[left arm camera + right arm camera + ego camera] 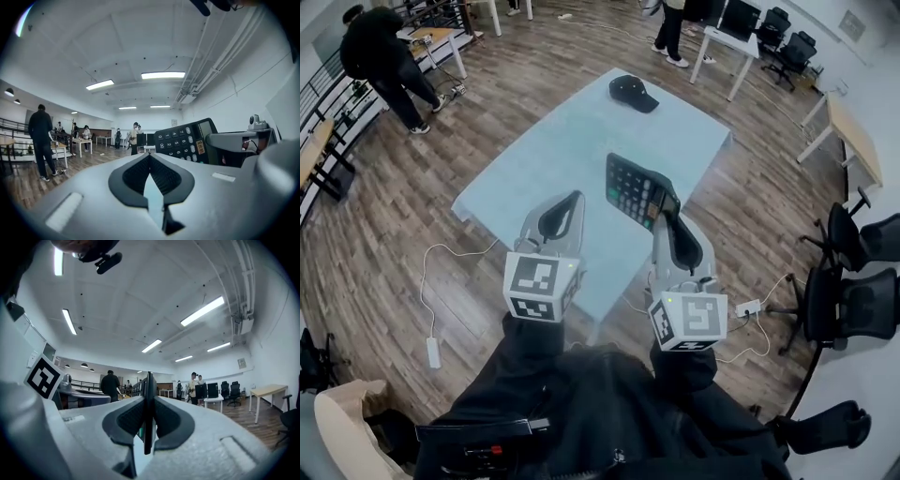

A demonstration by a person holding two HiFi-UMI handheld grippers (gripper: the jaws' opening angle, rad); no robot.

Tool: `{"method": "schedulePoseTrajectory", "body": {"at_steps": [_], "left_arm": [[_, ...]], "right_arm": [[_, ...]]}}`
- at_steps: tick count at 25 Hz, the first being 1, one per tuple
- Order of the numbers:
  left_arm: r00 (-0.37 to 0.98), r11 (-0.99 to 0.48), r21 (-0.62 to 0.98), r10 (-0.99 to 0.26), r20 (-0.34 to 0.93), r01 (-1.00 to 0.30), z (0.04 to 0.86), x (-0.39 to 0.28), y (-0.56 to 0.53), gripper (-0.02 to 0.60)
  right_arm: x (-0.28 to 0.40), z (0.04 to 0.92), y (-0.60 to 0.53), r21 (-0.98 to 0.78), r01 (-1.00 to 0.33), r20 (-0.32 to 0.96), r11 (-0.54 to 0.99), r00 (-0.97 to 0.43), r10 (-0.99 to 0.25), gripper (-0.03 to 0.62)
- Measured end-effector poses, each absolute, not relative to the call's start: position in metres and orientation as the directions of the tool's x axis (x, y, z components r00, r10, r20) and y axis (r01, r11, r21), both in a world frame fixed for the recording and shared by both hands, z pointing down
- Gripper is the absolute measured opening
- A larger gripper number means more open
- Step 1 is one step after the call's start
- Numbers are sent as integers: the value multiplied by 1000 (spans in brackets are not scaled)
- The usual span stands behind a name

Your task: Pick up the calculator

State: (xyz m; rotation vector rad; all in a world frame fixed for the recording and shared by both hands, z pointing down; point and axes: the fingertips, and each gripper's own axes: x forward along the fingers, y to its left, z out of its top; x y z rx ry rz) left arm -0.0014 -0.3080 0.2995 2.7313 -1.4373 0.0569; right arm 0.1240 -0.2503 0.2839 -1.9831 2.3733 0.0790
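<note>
The black calculator (636, 188) hangs in the air above the light blue table (553, 159), its keys facing left. My right gripper (665, 216) is shut on its lower right edge. In the right gripper view the calculator (148, 380) shows edge-on as a thin dark strip clamped between the pads. My left gripper (574, 201) is held up beside it, a little to the left, shut on nothing. From the left gripper view the pads (140, 171) meet at their tips, and the calculator (185, 140) appears to the right, apart from them.
A black cap (633, 93) lies at the table's far end. Cables and a power strip (432, 352) trail on the wooden floor. Office chairs (853, 300) stand at the right. A person in black (380, 56) is at the far left, and others stand by desks (727, 42) at the back.
</note>
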Motion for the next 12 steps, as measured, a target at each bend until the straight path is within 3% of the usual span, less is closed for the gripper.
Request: {"method": "schedulePoseTrajectory", "body": {"at_steps": [12], "left_arm": [[603,-599,-68,-795,-68,-798,248,16,-290,0]], "right_arm": [[127,229,-229,95,-985,-218,141,-159,-963,41]]}}
